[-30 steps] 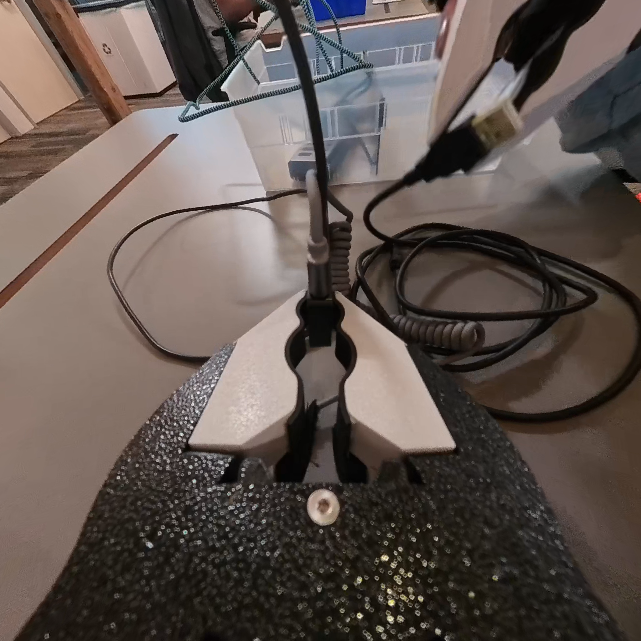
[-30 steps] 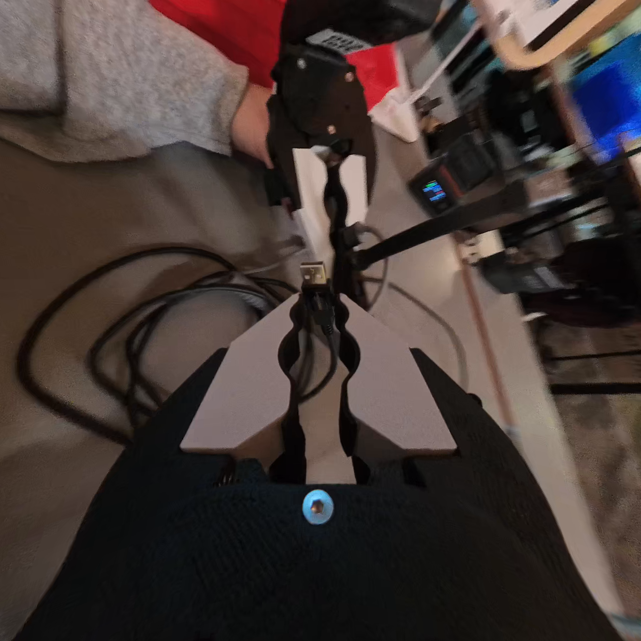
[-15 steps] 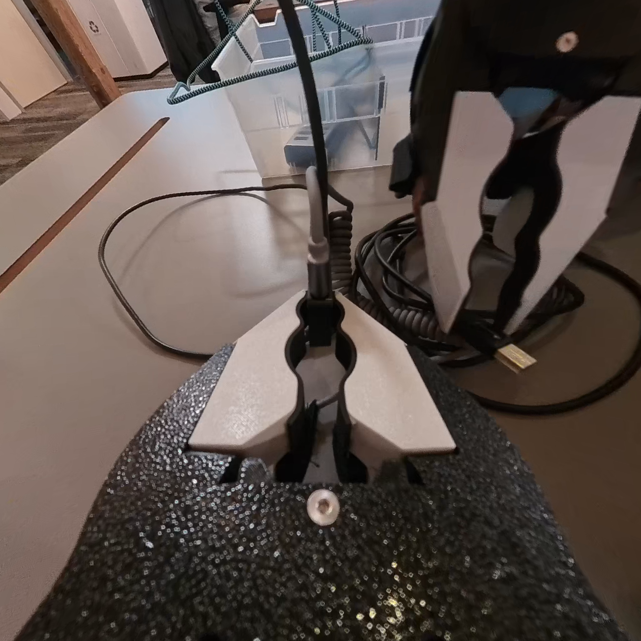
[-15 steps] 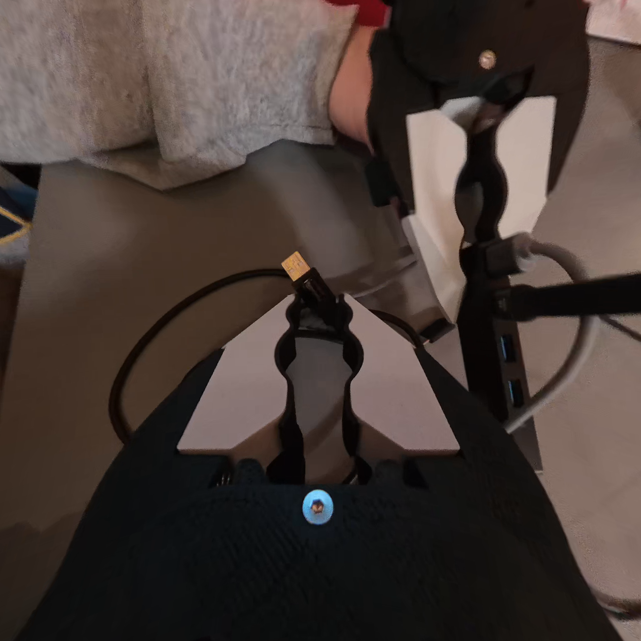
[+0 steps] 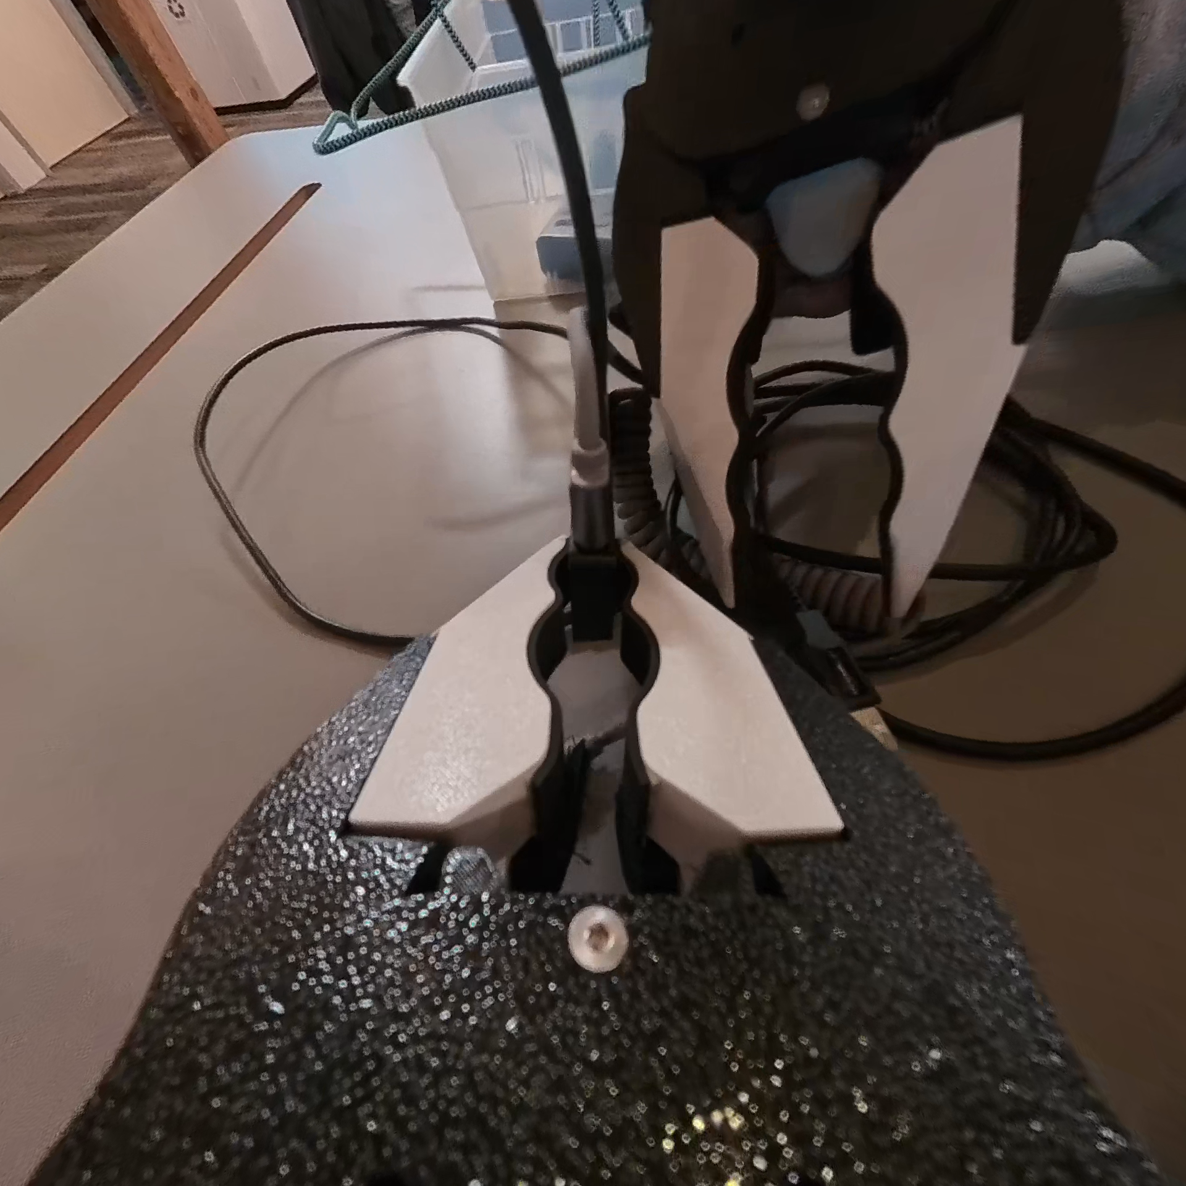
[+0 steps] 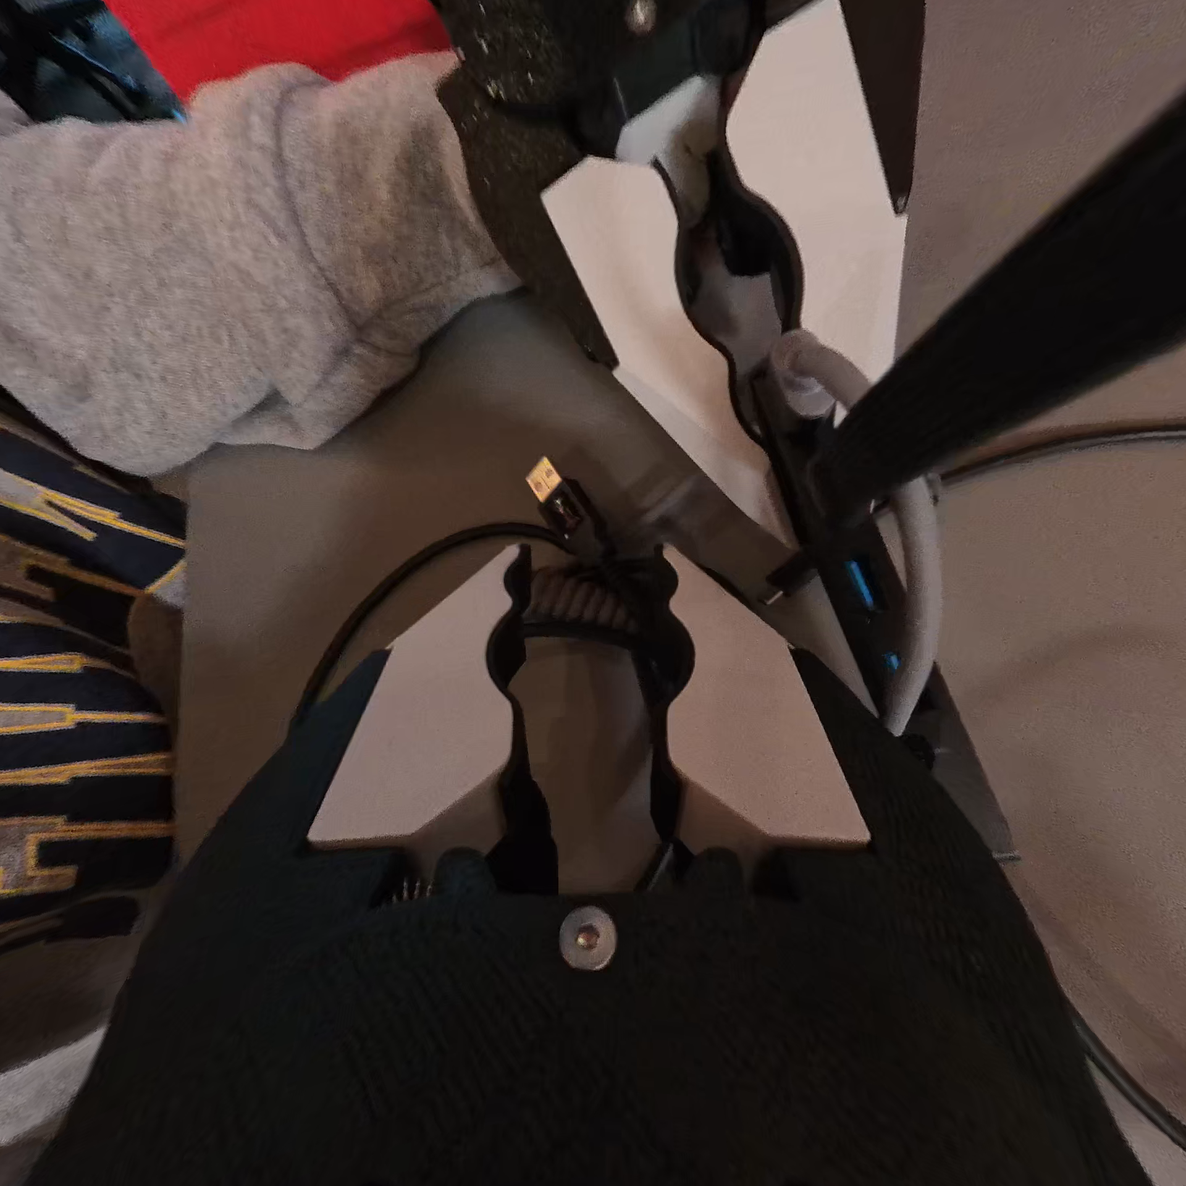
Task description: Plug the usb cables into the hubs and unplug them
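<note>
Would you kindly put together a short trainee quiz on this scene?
1. True or false: the left gripper is shut on the hub.
2. The hub's empty ports are: A red, B blue, C green.
3. Fill in: the right gripper is ____, and the USB plug is not in the hub.
Key: 1 true; 2 B; 3 open.

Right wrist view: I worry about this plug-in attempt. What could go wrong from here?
1. The right gripper has its jaws apart, so the USB plug looks loose and may slip away.
2. The plug points away from the hub held by the left gripper, risking a missed port.
</note>
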